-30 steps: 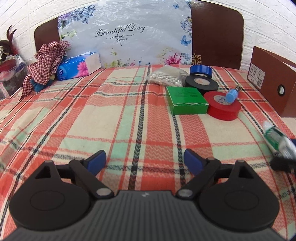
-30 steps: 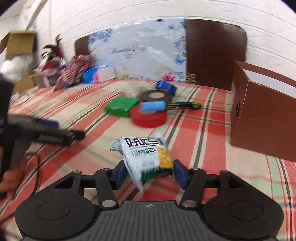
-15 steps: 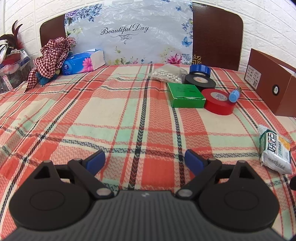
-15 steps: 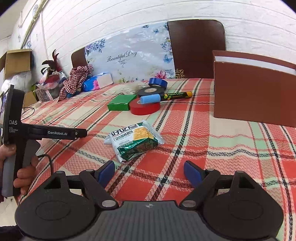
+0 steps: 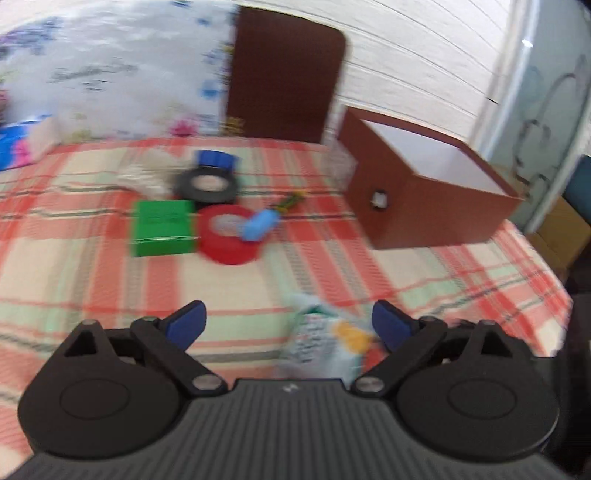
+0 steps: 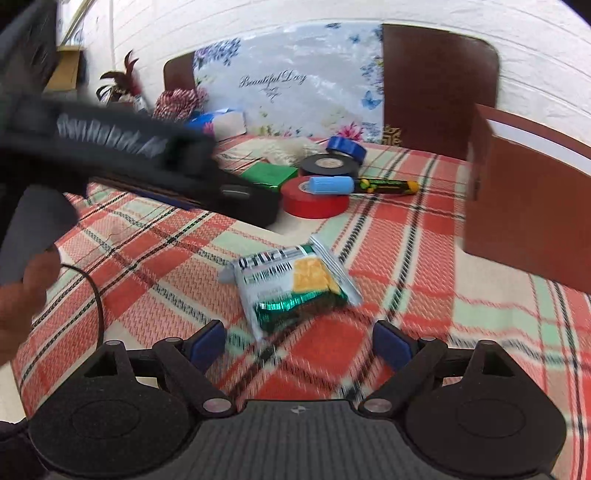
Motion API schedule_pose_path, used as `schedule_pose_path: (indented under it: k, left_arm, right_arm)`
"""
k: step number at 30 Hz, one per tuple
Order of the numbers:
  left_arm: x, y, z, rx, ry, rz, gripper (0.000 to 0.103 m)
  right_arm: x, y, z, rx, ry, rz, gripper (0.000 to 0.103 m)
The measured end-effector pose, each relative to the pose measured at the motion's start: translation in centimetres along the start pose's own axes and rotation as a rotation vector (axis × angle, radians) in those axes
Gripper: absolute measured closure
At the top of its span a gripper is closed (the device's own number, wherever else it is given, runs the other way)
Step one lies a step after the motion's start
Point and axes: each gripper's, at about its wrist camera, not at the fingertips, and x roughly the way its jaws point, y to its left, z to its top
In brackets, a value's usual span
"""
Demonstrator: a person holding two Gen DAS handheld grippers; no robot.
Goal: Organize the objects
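The right gripper (image 6: pixel 299 341) hangs spread wide over the plaid cloth (image 6: pixel 406 240); a snack packet (image 6: pixel 291 284) lies at twelve o'clock, untouched.

A red, green and cream plaid cloth (image 6: pixel 399 236) covered the table, with a floral "Beautiful Day" sheet (image 6: pixel 291 88) propped at upper centre against a dark brown headboard (image 6: pixel 439 85). Behind them ran a white brick wall (image 6: pixel 369 14). At upper left stood a cardboard box (image 6: pixel 66 70) and some dark red feathers (image 6: pixel 125 77).
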Motion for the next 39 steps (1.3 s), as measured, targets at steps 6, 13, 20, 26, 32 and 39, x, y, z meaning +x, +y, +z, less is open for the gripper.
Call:
schedule_pose_path:
  k: [6, 13, 20, 26, 32, 39]
  left_arm:
    - [4.1, -0.2, -1.3, -0.071, 0.164, -0.078, 0.028]
    - [2.2, -1.7, -2.4, 0.000, 0.144, 0.021, 0.052]
    - [0.9, -3.6, -2.0, 0.033, 0.119, 0.054, 0.052]
    - [0.2, -4.6, -2.2, 0.032, 0.107, 0.079, 0.052]
    - [-0.8, -7.0, 0.0, 0.090, 0.045, 0.086, 0.052]
    - [-0.7, -10.8, 6.1, 0.190, -0.070, 0.070, 0.052]
  right_arm:
    - [1.4, -0.1, 1.0, -0.034, 0.009, 0.038, 0.027]
    - [-0.5, 0.8, 0.0, -0.083, -0.052, 0.045, 0.049]
    - [-2.5, 0.6, -0.4, -0.059, -0.114, 0.057, 0.049]
    - [-3.4, 0.2, -0.4, -0.060, -0.128, 0.076, 0.049]
    - [-5.1, -1.0, 0.5, -0.069, -0.224, 0.041, 0.049]
    - [-7.1, -4.4, 4.1, -0.095, -0.383, -0.062, 0.048]
